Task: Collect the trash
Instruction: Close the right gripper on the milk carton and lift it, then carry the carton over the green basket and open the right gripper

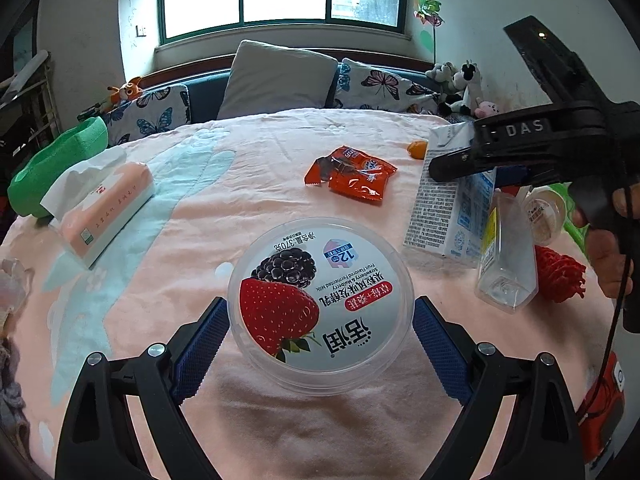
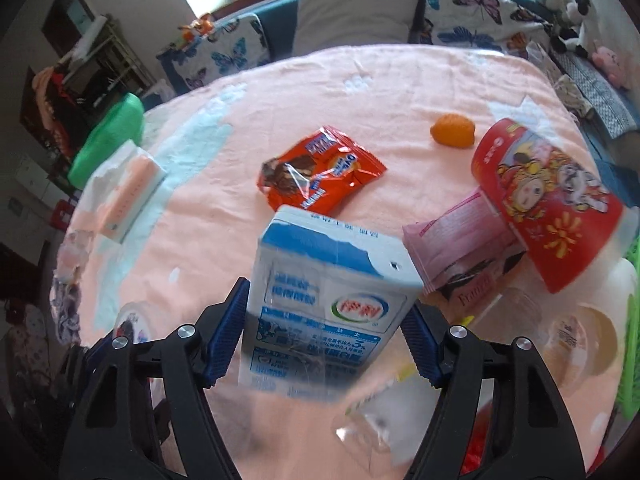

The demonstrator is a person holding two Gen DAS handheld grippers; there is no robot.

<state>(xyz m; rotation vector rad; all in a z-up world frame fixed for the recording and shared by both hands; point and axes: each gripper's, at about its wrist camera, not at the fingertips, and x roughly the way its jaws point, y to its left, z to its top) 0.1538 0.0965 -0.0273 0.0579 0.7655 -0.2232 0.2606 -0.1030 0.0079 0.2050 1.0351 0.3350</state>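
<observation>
My left gripper point(image 1: 320, 340) level, jaws clamped on yogurt tub point(image 1: 320, 304); right gripper point(image 2: 324, 334) tilted down, clamped on milk carton point(image 2: 328, 300).

On the bed point(image 1: 280, 152), the yogurt tub point(image 1: 320, 304) sits in front. The snack wrapper point(image 1: 352, 176) lies behind it. The tissue pack point(image 1: 108, 208) is to the left, and the milk carton point(image 1: 448, 200) is to the right.
</observation>
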